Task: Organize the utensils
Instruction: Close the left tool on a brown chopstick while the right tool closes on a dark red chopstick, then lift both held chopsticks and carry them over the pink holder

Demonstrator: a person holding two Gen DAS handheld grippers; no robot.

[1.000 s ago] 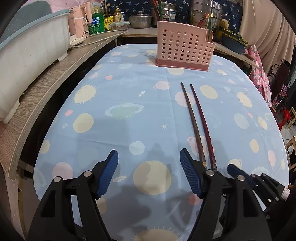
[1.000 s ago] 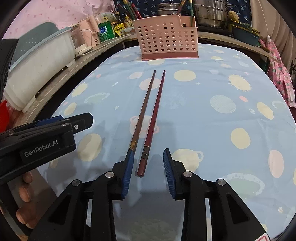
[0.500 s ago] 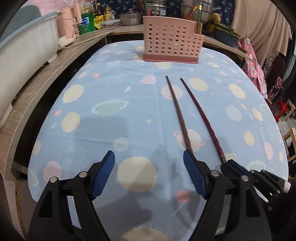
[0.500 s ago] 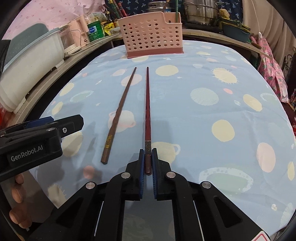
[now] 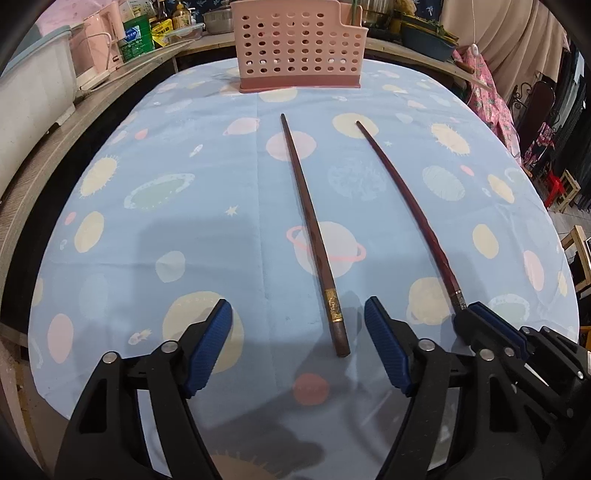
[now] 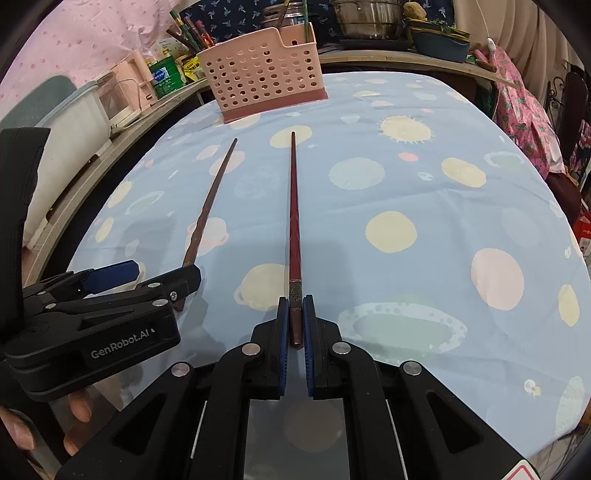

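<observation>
Two long chopsticks are over the blue planet-print tablecloth (image 5: 184,221). The brown chopstick (image 5: 314,236) lies flat, its thick end between the fingers of my open left gripper (image 5: 298,332); it also shows in the right wrist view (image 6: 210,206). My right gripper (image 6: 294,314) is shut on the thick end of the red chopstick (image 6: 294,206), which points toward the pink perforated utensil basket (image 6: 262,74). In the left wrist view the red chopstick (image 5: 406,210) runs into the right gripper (image 5: 480,325). The basket (image 5: 299,44) stands at the far table edge.
A wooden counter (image 5: 92,110) runs along the left with a white tub (image 5: 29,85), a pink appliance (image 5: 96,51) and jars. Pots (image 6: 369,14) and a dark bowl (image 6: 439,44) stand behind the basket. My left gripper's body (image 6: 92,325) sits at lower left.
My right gripper closed on the red chopstick and drew it away from the brown one. My left gripper shifted right, so the brown chopstick's end now lies between its open fingers.
</observation>
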